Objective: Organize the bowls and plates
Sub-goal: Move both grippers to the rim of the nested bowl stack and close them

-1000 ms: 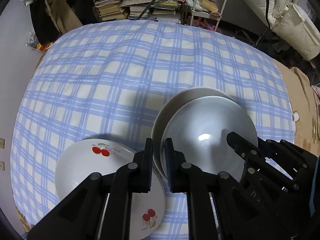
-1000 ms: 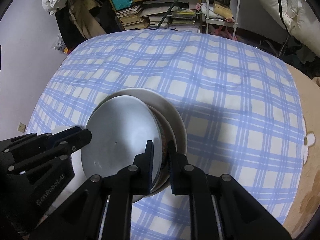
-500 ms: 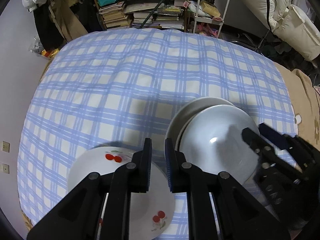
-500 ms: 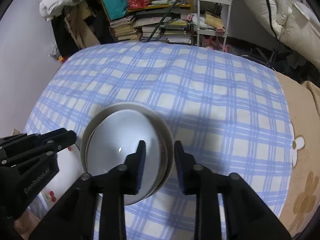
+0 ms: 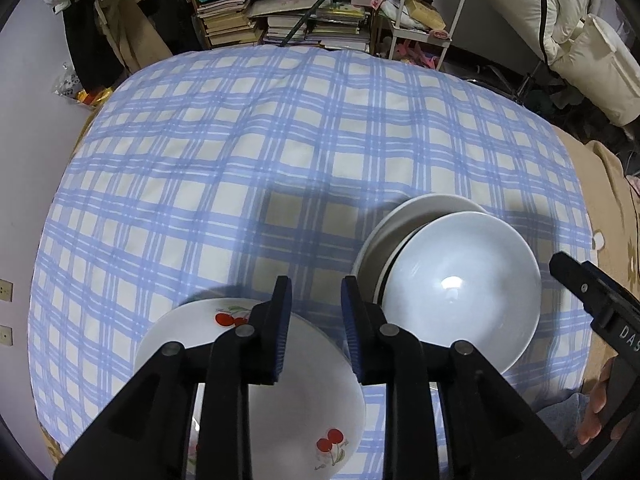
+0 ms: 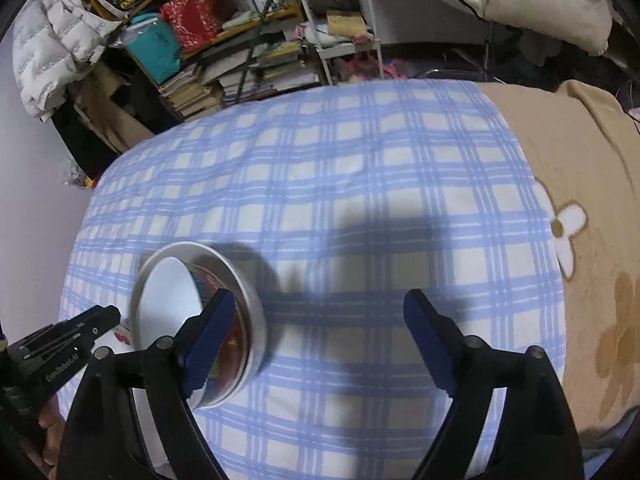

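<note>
A pale grey bowl (image 5: 460, 292) sits nested in a wider white bowl (image 5: 404, 216) on the blue checked cloth (image 5: 280, 140). A white plate with cherries (image 5: 308, 412) lies to its left, under my left gripper (image 5: 314, 320). That gripper's jaws are opening and stand a little apart with nothing between them. In the right wrist view the nested bowls (image 6: 168, 300) are at lower left. My right gripper (image 6: 320, 320) is opening wide over bare cloth, its left finger (image 6: 212, 336) just in front of the outer bowl's rim, holding nothing.
Stacked books and a shelf (image 5: 280, 12) and a white cart (image 5: 424, 8) stand beyond the far edge. A beige flowered blanket (image 6: 580, 220) borders the cloth on the right. A hand (image 5: 596, 428) holds the right gripper's handle.
The right gripper let go of the grey bowl's rim, spread wide and drew off to the right. The bowl now rests in the larger one. The left jaws parted slightly.
</note>
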Motion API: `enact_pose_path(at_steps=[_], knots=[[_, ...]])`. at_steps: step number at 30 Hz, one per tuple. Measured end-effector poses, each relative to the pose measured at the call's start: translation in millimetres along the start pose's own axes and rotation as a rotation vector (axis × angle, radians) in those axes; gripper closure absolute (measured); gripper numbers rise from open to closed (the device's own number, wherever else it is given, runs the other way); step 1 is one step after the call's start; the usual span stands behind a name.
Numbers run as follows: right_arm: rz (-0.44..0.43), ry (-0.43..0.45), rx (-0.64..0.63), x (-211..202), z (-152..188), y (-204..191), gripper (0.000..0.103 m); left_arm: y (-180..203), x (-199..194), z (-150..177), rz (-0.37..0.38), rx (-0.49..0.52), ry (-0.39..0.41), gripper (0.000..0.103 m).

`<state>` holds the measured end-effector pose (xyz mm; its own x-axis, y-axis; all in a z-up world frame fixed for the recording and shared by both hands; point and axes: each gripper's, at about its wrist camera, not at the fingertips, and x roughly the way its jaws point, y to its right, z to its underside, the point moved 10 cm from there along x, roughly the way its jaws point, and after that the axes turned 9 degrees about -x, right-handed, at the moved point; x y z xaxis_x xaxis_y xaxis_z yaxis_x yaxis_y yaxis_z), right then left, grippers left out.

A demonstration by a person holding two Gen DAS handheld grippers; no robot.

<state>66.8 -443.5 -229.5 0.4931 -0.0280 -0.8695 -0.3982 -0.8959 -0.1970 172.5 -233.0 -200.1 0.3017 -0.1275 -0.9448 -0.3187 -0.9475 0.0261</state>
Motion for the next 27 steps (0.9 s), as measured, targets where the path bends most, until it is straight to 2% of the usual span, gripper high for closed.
enact_pose_path(at_steps=[7, 11, 19, 23, 27], knots=[[0.013, -0.078, -0.026, 17.0, 12.8, -3.2, 0.011, -0.9, 3.1, -0.2, 0.022, -0.012, -0.012, 0.074], [0.032, -0.093, -0.039, 20.9, 16.3, -2.7, 0.011, -1.0, 3.5, -1.6, 0.015, 0.003, 0.005, 0.062], [0.016, -0.114, -0.038, 22.2, 18.6, -4.5, 0.011, -0.2, 2.7, 1.6, 0.051, -0.013, -0.017, 0.062], [0.003, -0.134, -0.024, 23.9, 21.1, -5.1, 0.011, 2.9, 7.7, 4.7, 0.097, -0.038, -0.069, 0.062], [-0.010, -0.143, -0.007, 26.1, 22.7, -4.4, 0.011, 3.2, 10.2, 3.7, 0.097, -0.048, -0.071, 0.062]])
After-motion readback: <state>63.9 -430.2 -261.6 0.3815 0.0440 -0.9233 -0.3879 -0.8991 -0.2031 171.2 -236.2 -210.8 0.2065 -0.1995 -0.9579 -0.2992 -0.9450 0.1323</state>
